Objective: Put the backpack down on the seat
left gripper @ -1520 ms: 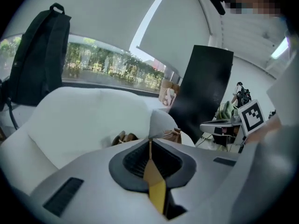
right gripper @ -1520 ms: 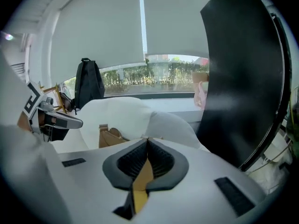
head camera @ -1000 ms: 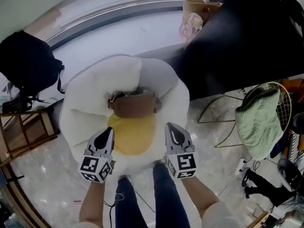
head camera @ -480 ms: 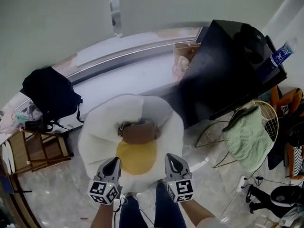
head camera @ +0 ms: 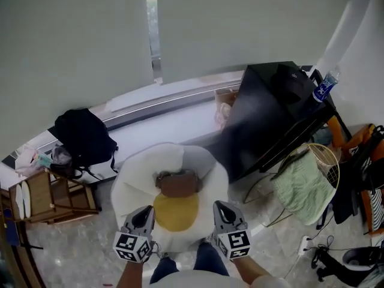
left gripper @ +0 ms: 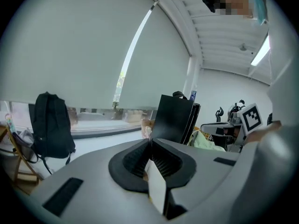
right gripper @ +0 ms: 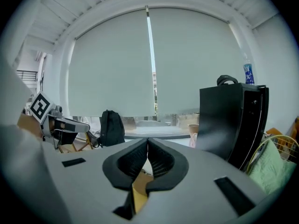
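A black backpack (head camera: 84, 138) leans upright on the window ledge at the left, also seen in the left gripper view (left gripper: 50, 125) and the right gripper view (right gripper: 112, 128). The seat (head camera: 135, 182) is a white round cushion chair with a yellow middle (head camera: 176, 212). A brown bag (head camera: 178, 185) lies on it, just behind the yellow part. My left gripper (head camera: 143, 213) and right gripper (head camera: 223, 207) hover side by side at the seat's near edge. Both are shut with nothing between the fingers, far from the black backpack.
A tall black case (head camera: 270, 113) stands right of the seat, with a water bottle (head camera: 324, 87) on top. A wire chair with green cloth (head camera: 300, 182) is further right. A wooden stool (head camera: 51, 197) stands left. A paper bag (head camera: 225, 104) sits on the ledge.
The head view has swung upward, so the seat and both grippers sit lower and smaller in the frame. The brown bag and black backpack have not moved. Both grippers stay shut.
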